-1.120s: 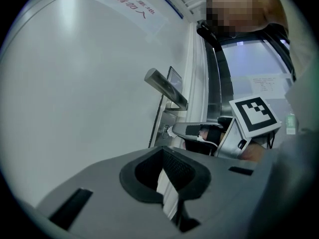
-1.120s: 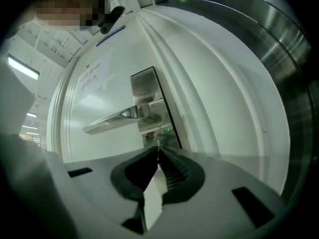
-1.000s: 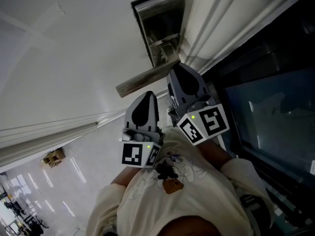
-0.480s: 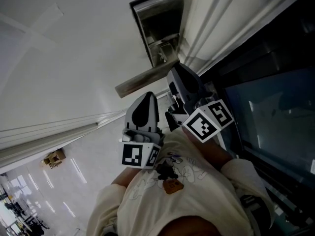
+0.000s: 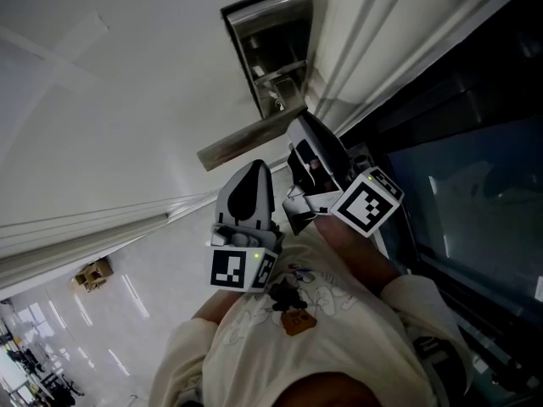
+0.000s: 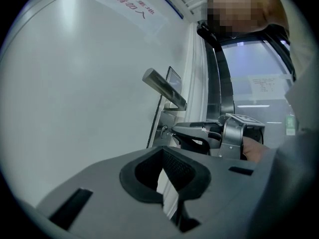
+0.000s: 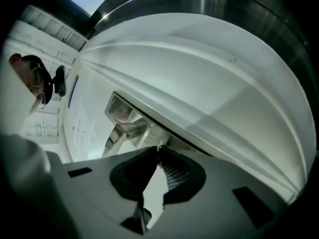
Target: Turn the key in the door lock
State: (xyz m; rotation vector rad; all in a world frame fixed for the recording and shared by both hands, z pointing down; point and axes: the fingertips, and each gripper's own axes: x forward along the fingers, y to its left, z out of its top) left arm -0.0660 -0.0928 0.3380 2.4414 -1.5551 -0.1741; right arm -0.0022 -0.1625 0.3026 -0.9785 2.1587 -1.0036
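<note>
A steel lock plate (image 5: 270, 45) with a lever handle (image 5: 251, 137) sits on the white door. My right gripper (image 5: 293, 127) reaches level to the keyhole just under the handle's root. In the right gripper view its tips (image 7: 158, 150) pinch a thin metal key (image 7: 159, 153), and the jaws are opening slightly. In the left gripper view the key (image 6: 168, 131) sticks out of the plate (image 6: 160, 121) with the right gripper (image 6: 175, 131) on it. My left gripper (image 5: 251, 166) hangs below the handle, shut and empty, its tips (image 6: 162, 149) short of the door.
The white door frame moulding (image 5: 373, 32) runs just right of the lock, and a dark glass panel (image 5: 475, 185) stands beyond it. A paper notice (image 6: 129, 6) is stuck high on the door. The person's light sleeves (image 5: 297, 329) fill the lower head view.
The right gripper has rolled about its own axis at the lock, its marker cube swinging right and turning. The left gripper has stayed still.
</note>
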